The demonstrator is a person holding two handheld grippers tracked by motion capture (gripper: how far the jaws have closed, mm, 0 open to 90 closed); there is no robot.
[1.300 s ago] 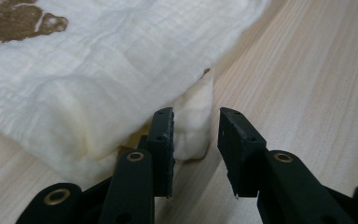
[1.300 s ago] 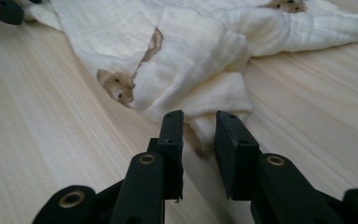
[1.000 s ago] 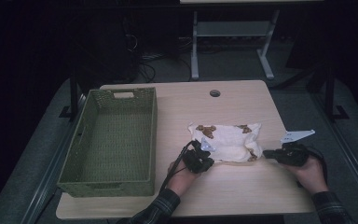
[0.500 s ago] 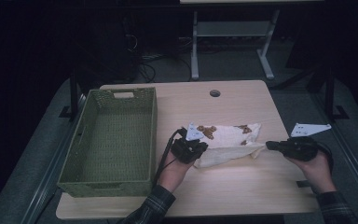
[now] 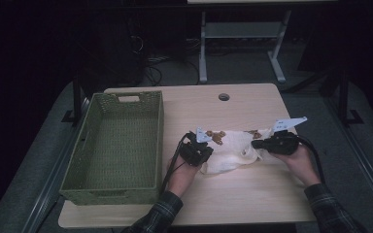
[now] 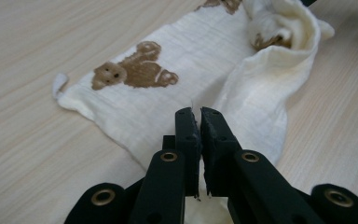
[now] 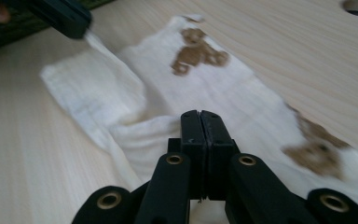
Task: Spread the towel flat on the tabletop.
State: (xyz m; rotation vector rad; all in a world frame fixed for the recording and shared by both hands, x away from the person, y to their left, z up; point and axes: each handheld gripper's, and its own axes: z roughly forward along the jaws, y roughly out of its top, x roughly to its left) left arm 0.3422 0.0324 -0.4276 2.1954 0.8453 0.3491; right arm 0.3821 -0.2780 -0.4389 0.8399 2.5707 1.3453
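Both hands are on the cloth (image 5: 233, 150), a cream piece printed with brown bears, lying on the bench (image 5: 233, 204) towards its right half and nearer the front edge than the back. The left hand-held gripper (image 5: 200, 154) has its jaws pressed together on a fold at the cloth's left end, a thin sliver of fabric pinched between them in the left gripper view (image 6: 198, 122). The right hand-held gripper (image 5: 258, 144) is at the cloth's right end, jaws fully together; in the right gripper view (image 7: 200, 122) the fabric bunches right at its tips, so it looks clamped on the cloth, though the pinch itself is hard to see. The cloth sags rumpled between the two. The green woven basket (image 5: 116, 145) stands along the bench's left edge, just beside the left hand.
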